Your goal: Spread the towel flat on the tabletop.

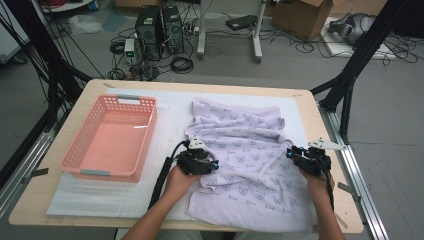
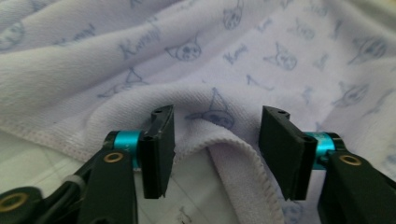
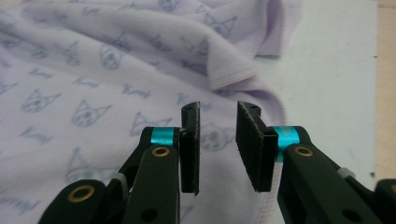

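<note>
**Straddling a towel's hem with parted jaws**

Hovering at the cloth's left edge, the left gripper (image 2: 215,154) stands with its flat black jaws apart around a raised fold of stitched hem, pads not pressing. The right gripper (image 3: 217,149) stands narrowly parted over the right edge, holding nothing. The towel (image 1: 245,155), soft ribbed lilac terry printed with cat faces, lies rumpled on the white mat (image 1: 170,107). A pink slatted basket (image 1: 112,137) sits left.

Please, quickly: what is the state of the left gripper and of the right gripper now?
Left gripper: open, a raised fold of the towel between its jaws, not pinched.
Right gripper: open, holding nothing, above the towel.
</note>
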`<action>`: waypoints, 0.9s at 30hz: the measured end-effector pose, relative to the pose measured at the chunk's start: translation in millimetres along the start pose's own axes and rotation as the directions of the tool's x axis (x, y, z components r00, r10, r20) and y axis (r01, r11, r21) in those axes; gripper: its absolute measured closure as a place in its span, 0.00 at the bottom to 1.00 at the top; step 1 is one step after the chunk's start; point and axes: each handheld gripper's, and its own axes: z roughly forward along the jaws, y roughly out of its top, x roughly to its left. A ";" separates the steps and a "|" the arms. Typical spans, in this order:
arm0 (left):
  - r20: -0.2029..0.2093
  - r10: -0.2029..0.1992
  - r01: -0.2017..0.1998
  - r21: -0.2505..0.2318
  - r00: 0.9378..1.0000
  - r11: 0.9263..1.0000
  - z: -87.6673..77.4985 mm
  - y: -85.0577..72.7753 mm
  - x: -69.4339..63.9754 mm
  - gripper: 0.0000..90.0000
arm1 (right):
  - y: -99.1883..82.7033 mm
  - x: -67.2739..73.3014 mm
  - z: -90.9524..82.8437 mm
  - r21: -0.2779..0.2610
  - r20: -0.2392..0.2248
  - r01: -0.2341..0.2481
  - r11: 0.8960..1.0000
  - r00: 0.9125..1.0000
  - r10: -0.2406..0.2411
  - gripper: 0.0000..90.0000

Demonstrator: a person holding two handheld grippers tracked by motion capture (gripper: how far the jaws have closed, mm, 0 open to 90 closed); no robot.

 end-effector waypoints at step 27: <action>-0.244 -0.268 0.227 -0.182 0.932 0.957 -7.9 6.3 80.6 0.95 | -6.5 17.0 16.6 0.130 -0.062 0.108 0.986 0.993 -0.101 0.98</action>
